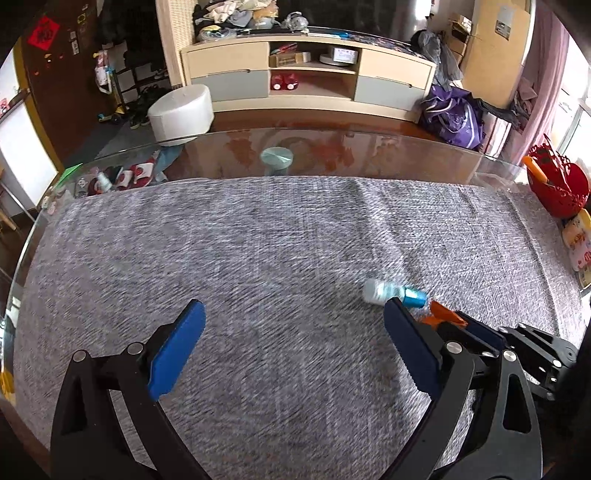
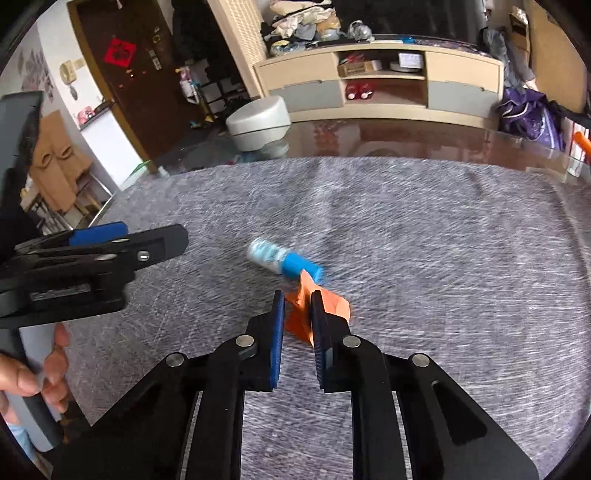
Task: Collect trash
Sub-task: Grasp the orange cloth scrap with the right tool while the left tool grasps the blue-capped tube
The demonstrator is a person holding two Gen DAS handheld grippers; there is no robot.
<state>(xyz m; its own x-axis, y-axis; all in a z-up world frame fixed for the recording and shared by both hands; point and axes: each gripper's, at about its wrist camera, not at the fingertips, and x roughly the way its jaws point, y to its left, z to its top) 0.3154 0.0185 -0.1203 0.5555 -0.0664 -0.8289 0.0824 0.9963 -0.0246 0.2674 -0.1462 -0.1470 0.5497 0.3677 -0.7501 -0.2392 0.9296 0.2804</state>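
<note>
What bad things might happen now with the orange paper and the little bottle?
The right hand-held gripper pinches only part of the orange paper, so it may slip or tear when lifted. The small bottle lies on its side touching the paper and might roll across the grey cloth.

A lived-in home sitting room. At the top of the frame a low media cabinet [image 1: 306, 77] is heaped with clothes [image 1: 236, 16]. Shoes [image 1: 142, 118] lie by the brown door [image 2: 122, 70] at upper left.
</note>
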